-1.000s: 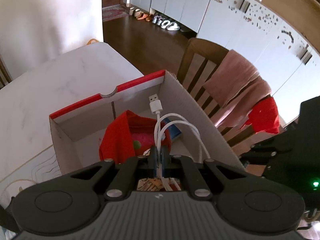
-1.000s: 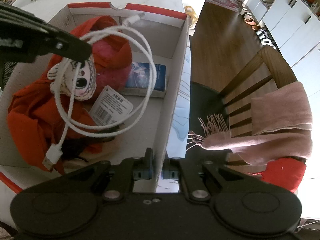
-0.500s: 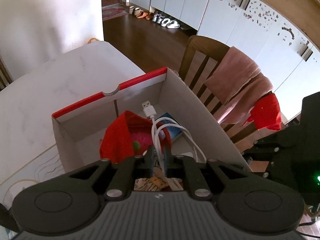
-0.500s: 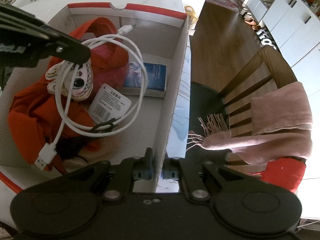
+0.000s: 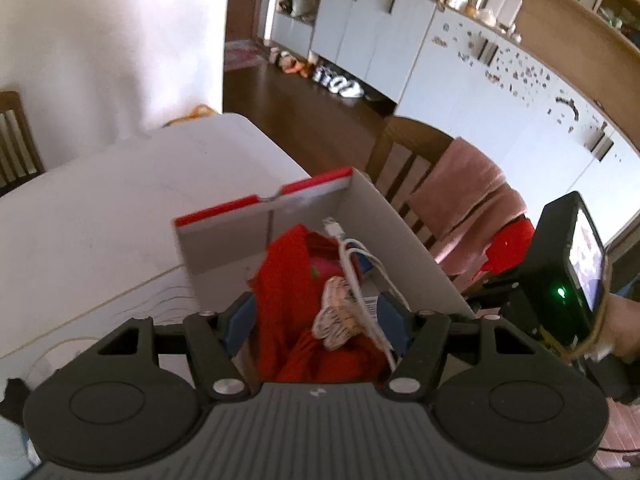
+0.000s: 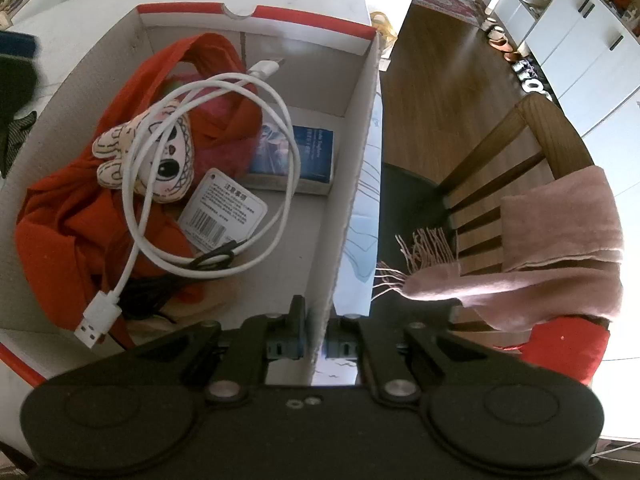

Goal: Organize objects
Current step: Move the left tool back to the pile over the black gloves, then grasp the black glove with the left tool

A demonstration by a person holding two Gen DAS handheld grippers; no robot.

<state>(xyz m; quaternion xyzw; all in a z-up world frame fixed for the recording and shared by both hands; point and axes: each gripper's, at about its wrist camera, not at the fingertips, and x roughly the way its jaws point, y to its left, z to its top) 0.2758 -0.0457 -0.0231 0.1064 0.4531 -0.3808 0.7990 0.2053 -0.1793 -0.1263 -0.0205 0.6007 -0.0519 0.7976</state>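
White marble-look table (image 5: pixel 120 216), pale and bare beyond the left jaws. Dark wooden floor (image 5: pixel 320 112) further off, white cabinets (image 5: pixel 372 36) along the far wall, shoes (image 5: pixel 340 82) lined at their foot. Wooden chair (image 6: pixel 516 148) just right of the right jaws, draped with a pink fringed scarf (image 6: pixel 560 240) and something red (image 6: pixel 560 348) below it.

Open cardboard box (image 6: pixel 352 152), red-rimmed, white inside, straight ahead of both pairs of jaws. White USB cable (image 6: pixel 280 128) lying loosely coiled inside, draped across a small plush doll (image 6: pixel 160 152) on crumpled red cloth (image 6: pixel 72 224); one plug near the far wall, the other (image 6: pixel 96 316) by the near corner, left of the right jaws. Blue booklet (image 6: pixel 296 156) flat on the box floor, barcode tag (image 6: pixel 224 212) beside the doll.

Left gripper (image 5: pixel 316 320) above the box, jaws opening, blue pads apart on either side of the cable, not pressing it. Right gripper (image 6: pixel 316 336) pinched narrow on the box's right wall, one pad inside, one outside.
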